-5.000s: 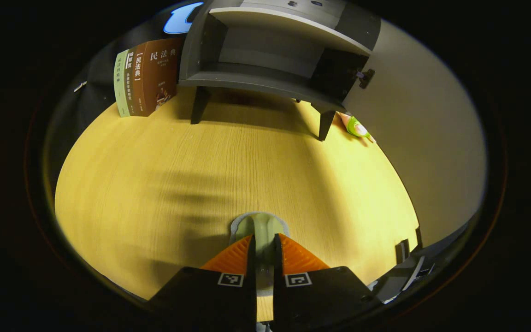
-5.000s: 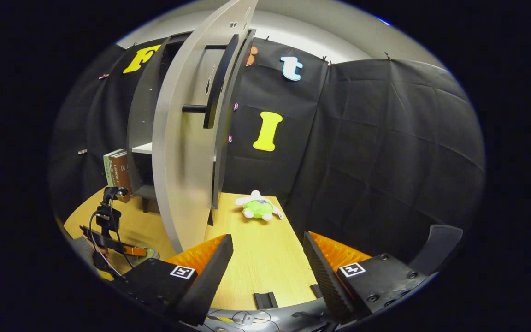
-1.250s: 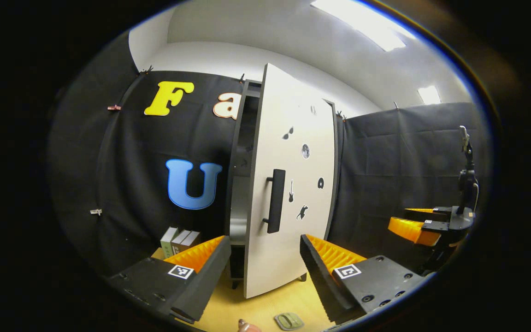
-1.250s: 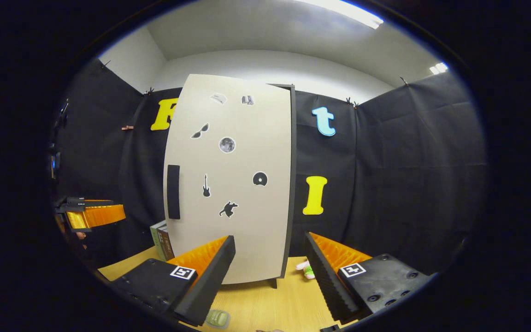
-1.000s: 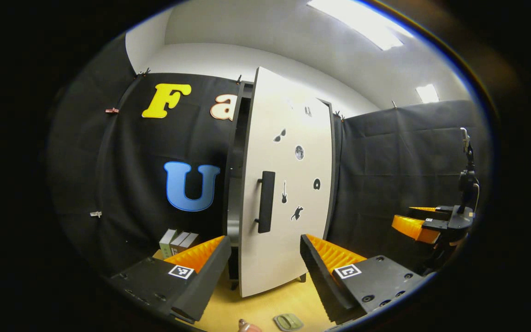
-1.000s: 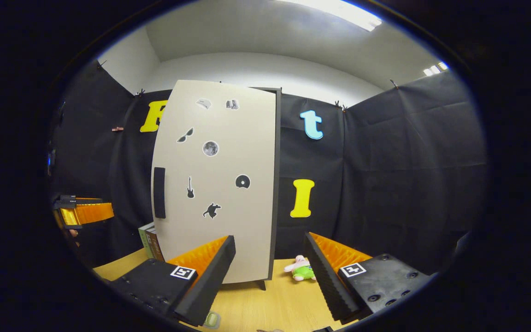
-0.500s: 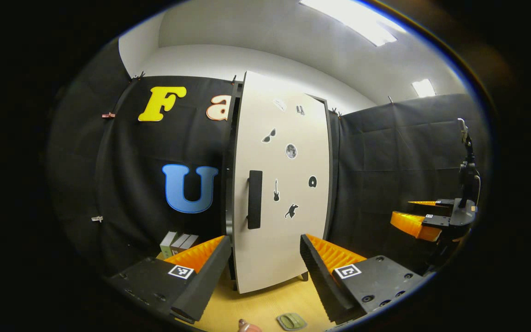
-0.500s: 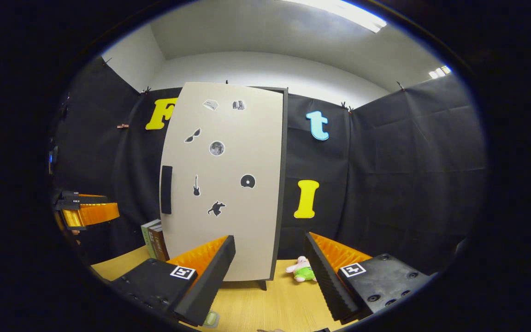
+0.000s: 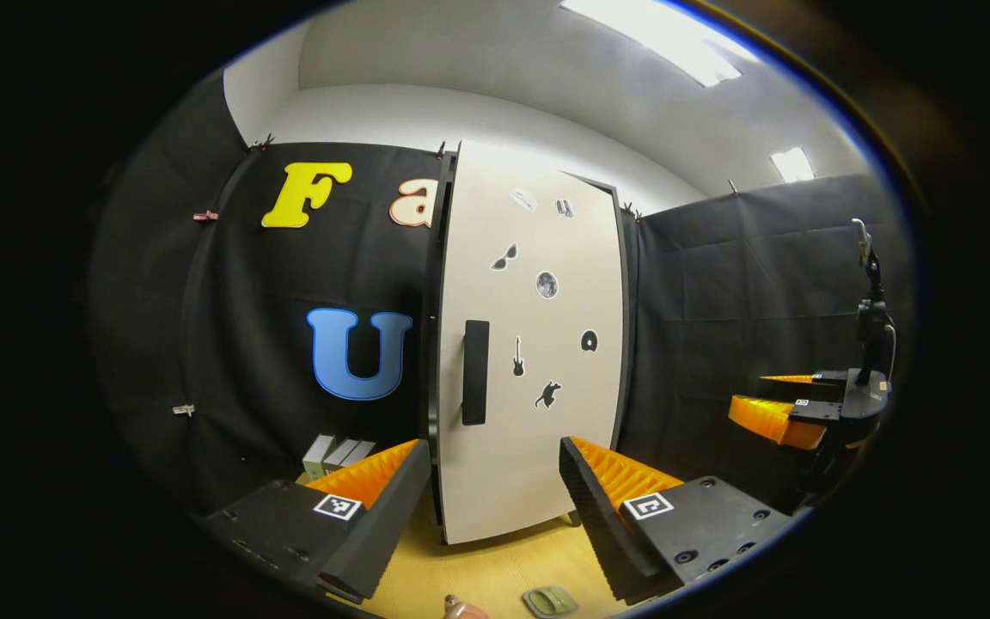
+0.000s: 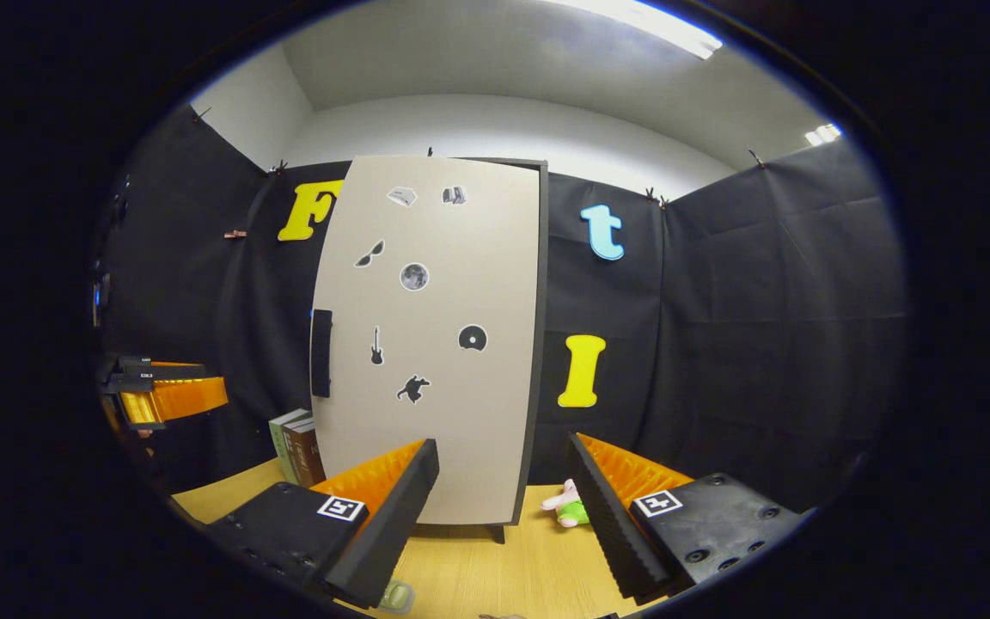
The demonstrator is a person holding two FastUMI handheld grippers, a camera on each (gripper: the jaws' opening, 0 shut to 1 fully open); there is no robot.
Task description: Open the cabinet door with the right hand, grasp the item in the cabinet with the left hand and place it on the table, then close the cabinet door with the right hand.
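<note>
Judging from the shut-looking cabinet door (image 10: 430,344), little seems left to go wrong: only an unlatched door (image 9: 529,361) swinging back out, or a careless sweep knocking the small green item (image 9: 550,600) lying flat on the table (image 9: 495,572), near the front edge. Standing upright, long axis vertical, face toward the cameras, handle (image 9: 475,372) along the left edge. Holding nothing, both the left gripper (image 9: 488,507) and right gripper (image 10: 502,511) gaping wide apart, well short of the door.
</note>
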